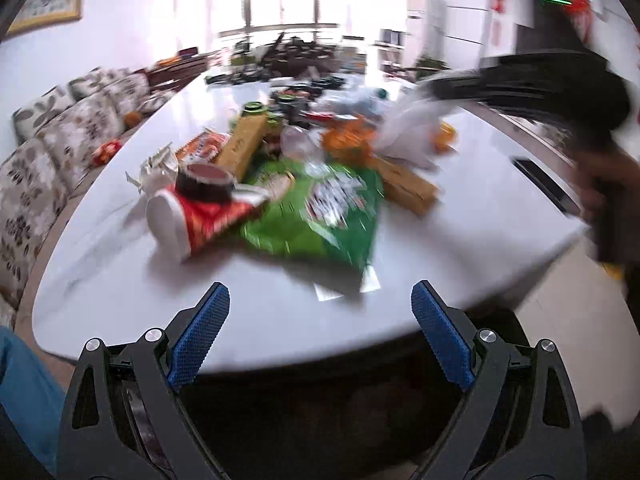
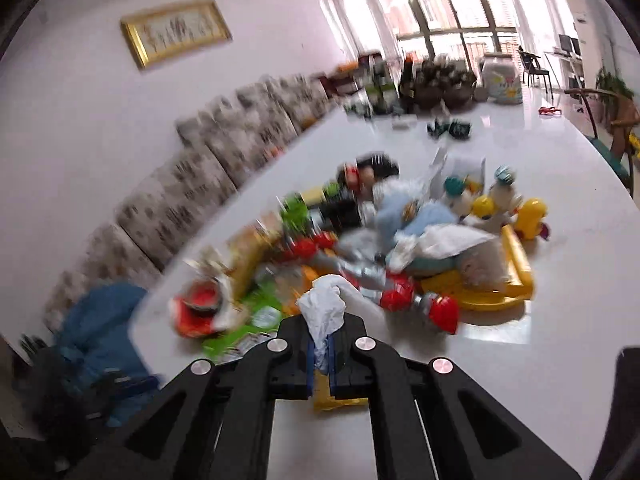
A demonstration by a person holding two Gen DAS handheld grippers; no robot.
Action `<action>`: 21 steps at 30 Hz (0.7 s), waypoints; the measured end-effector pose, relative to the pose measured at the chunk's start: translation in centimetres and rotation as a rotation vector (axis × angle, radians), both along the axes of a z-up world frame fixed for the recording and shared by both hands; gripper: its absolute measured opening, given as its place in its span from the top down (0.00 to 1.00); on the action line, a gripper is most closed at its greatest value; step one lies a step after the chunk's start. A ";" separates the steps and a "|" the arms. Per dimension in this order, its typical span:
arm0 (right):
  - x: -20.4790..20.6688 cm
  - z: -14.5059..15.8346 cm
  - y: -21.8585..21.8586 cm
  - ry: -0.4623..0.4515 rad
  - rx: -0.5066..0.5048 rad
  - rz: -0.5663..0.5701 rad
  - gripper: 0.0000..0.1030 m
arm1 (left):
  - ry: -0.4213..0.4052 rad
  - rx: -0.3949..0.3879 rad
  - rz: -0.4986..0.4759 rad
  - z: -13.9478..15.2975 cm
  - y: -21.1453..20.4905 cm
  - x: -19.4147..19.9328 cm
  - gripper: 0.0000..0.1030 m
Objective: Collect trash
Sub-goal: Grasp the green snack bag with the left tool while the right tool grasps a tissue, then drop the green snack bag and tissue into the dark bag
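I'm pinching a crumpled white tissue (image 2: 325, 307) in the right tongs (image 2: 320, 354), lifting it above the worktop (image 2: 520, 380) pile. Left tongs (image 1: 320, 330) are hanging spread, empty, before the green snack bag (image 1: 316, 216). Next, I judge, it needs carrying to a bin; none showing.

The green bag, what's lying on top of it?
A red cup leans over the green bag's left edge. Blur hides the rest.

Crumpled white tissue (image 2: 325, 308) pinched between right gripper (image 2: 320, 354) fingers, bunched top sticking up above table (image 2: 520, 380). Rest of trash piled mid-table: green snack bag (image 1: 316, 216) flat, nearest front edge; red-white cup (image 1: 192, 216) tipped on side just left of it; brown carton (image 1: 242, 146) behind. All pretty blurry.
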State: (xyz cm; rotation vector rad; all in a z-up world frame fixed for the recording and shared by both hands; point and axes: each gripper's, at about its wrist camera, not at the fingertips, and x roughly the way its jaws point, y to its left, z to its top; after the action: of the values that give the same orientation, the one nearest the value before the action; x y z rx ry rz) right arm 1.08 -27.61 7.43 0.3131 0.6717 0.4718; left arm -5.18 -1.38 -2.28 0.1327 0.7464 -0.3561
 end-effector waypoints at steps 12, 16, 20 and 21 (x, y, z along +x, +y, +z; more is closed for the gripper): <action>-8.7 1.6 -5.3 -0.111 0.027 -0.065 0.92 | 0.014 0.104 0.056 -2.5 -4.3 7.3 0.12; -9.2 0.6 -5.1 -0.098 0.048 -0.047 0.92 | -0.022 0.106 0.027 -2.5 -4.5 8.3 0.36; -9.7 -0.1 -4.6 -0.097 0.055 -0.046 0.92 | -0.029 0.111 0.027 -1.6 -3.9 7.4 0.46; -9.7 -0.1 -4.5 -0.098 0.048 -0.048 0.92 | -0.062 0.083 0.021 -0.6 -3.4 6.4 0.46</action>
State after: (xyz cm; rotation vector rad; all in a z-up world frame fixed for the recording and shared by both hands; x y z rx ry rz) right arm -8.62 -32.14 7.30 0.3488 0.5571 0.4556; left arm 1.25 -4.80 -2.87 0.2132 0.7007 -0.2993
